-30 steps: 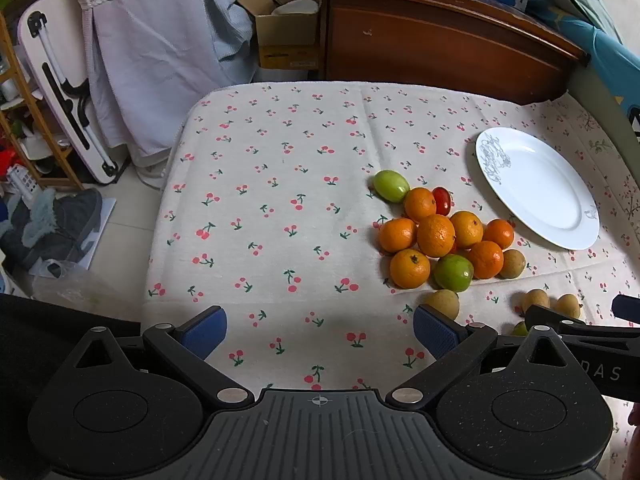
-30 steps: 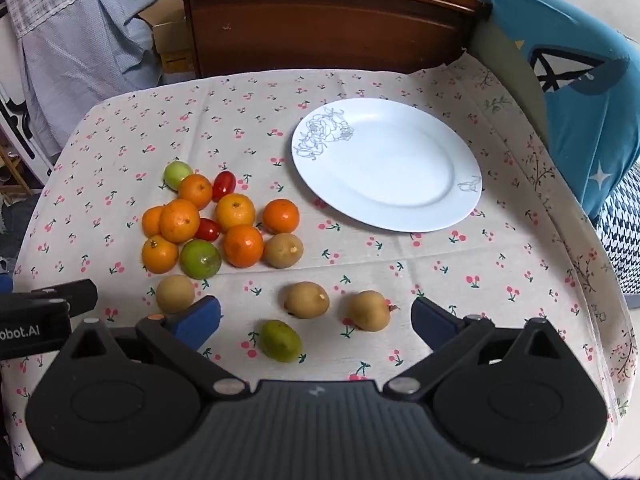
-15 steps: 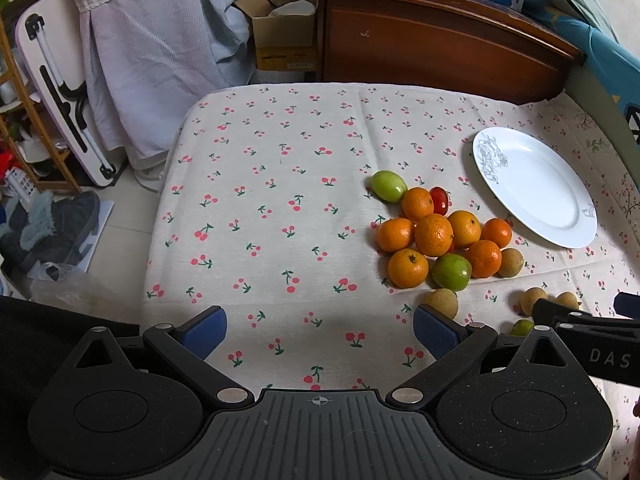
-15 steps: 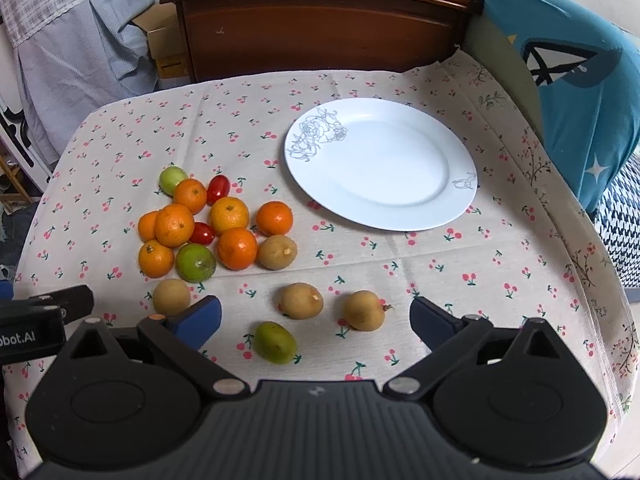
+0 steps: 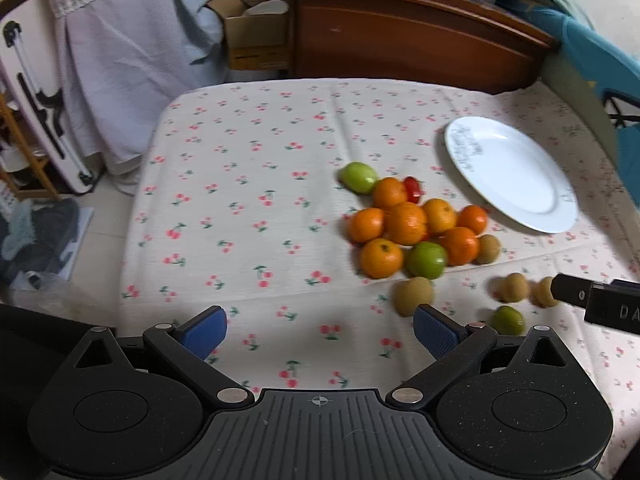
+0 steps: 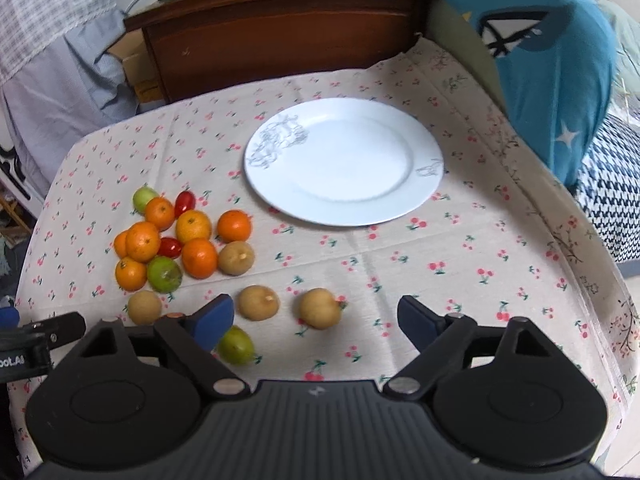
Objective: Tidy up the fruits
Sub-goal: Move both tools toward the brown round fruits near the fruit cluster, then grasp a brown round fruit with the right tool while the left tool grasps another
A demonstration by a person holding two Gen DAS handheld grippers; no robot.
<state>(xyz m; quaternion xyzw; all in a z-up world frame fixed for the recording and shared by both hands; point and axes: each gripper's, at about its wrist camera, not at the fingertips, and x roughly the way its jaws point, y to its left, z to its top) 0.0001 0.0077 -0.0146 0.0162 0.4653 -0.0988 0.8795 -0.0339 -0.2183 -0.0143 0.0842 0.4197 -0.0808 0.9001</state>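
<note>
A pile of oranges (image 5: 406, 224) (image 6: 160, 240), green fruits (image 5: 426, 259) (image 6: 164, 274), red cherry tomatoes (image 6: 185, 202) and brown fruits (image 6: 236, 258) lies on the cherry-print tablecloth. Loose brown fruits (image 6: 259, 302) (image 6: 320, 308) and a green one (image 6: 236, 346) lie nearer. An empty white plate (image 6: 344, 160) (image 5: 508, 172) sits beyond the pile. My left gripper (image 5: 320, 330) is open and empty, left of the pile. My right gripper (image 6: 316, 320) is open and empty, with a loose brown fruit between its fingers' line.
A wooden headboard (image 6: 280, 36) stands behind the table. A blue cushion (image 6: 548, 64) lies at the right edge. Cardboard boxes (image 5: 256, 36), hanging cloth (image 5: 132, 60) and floor clutter (image 5: 36, 236) are to the left.
Both grippers have risen and pulled back slightly; the views tilted, and the fruits and plate sit a little farther away. Both jaws stay open. No fruit has moved.
</note>
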